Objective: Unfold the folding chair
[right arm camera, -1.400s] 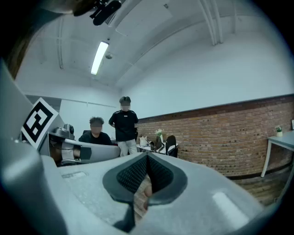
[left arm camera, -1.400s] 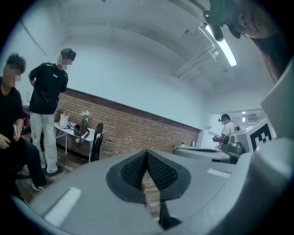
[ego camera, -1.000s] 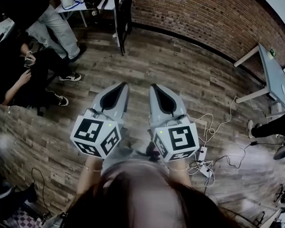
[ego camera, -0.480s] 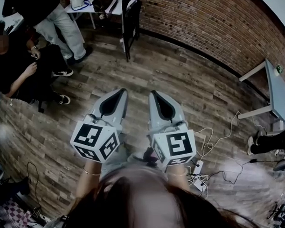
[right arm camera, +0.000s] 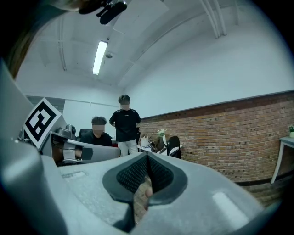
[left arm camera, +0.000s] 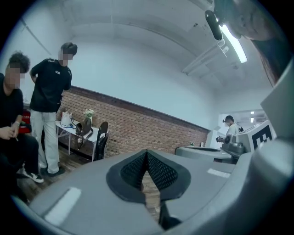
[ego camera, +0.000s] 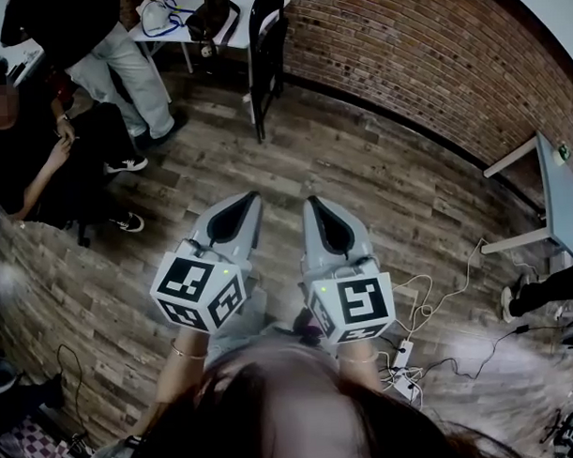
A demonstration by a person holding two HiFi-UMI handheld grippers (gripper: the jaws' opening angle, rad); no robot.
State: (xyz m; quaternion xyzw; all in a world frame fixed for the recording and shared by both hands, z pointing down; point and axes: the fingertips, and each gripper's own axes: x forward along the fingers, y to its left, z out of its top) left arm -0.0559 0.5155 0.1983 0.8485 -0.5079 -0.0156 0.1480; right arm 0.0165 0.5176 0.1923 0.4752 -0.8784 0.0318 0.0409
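Observation:
A black folding chair stands folded at the far side of the wooden floor, next to a white table. It also shows small and distant as the chair in the left gripper view and the chair in the right gripper view. My left gripper and right gripper are held side by side in mid-air, both pointing toward the chair and well short of it. Both are shut, with nothing between the jaws. The left gripper and right gripper show their dark pads pressed together.
A person sits at the left and another person stands by the table. A brick wall runs along the back. A grey table stands at the right. Cables and a power strip lie on the floor.
The view has advanced toward the chair: the chair and white table now show more fully at the top. Both grippers stay side by side and shut.

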